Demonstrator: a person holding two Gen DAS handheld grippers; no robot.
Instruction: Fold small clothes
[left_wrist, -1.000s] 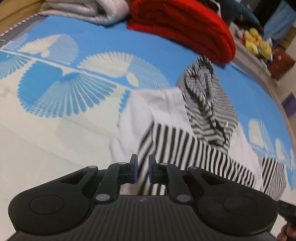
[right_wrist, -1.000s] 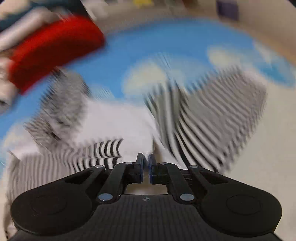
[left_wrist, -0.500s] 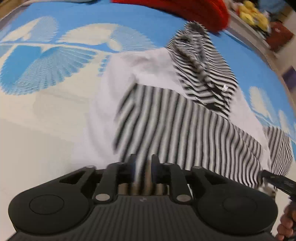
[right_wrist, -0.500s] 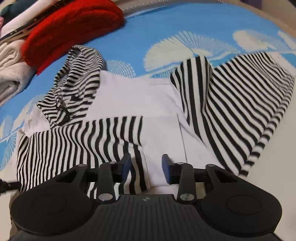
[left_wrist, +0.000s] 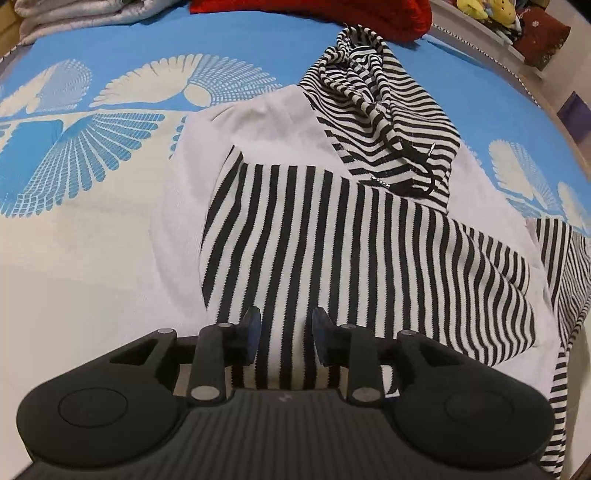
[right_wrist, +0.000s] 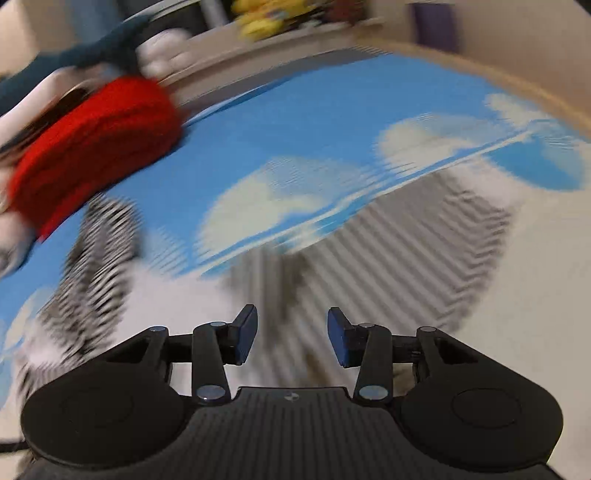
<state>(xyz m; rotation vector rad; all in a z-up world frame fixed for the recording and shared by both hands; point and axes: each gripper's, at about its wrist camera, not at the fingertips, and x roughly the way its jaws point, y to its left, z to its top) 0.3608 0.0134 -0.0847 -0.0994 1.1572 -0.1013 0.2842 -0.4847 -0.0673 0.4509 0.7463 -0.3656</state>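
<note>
A small white hoodie with black-and-white striped sleeves and hood lies on a blue and cream patterned cover. One striped sleeve is folded across its white body, below the striped hood. My left gripper is open, its jaws just over the near end of that sleeve, holding nothing. My right gripper is open and empty; its view is blurred, with the other striped sleeve spread out ahead of it and the hood at the left.
A folded red garment and a folded pale grey one lie at the far edge of the cover. The red one also shows in the right wrist view. Soft toys sit beyond on a ledge.
My left gripper has opened and let go of the striped sleeve, which now lies across the hoodie's body. My right gripper has opened wider and is swinging towards the other sleeve.
</note>
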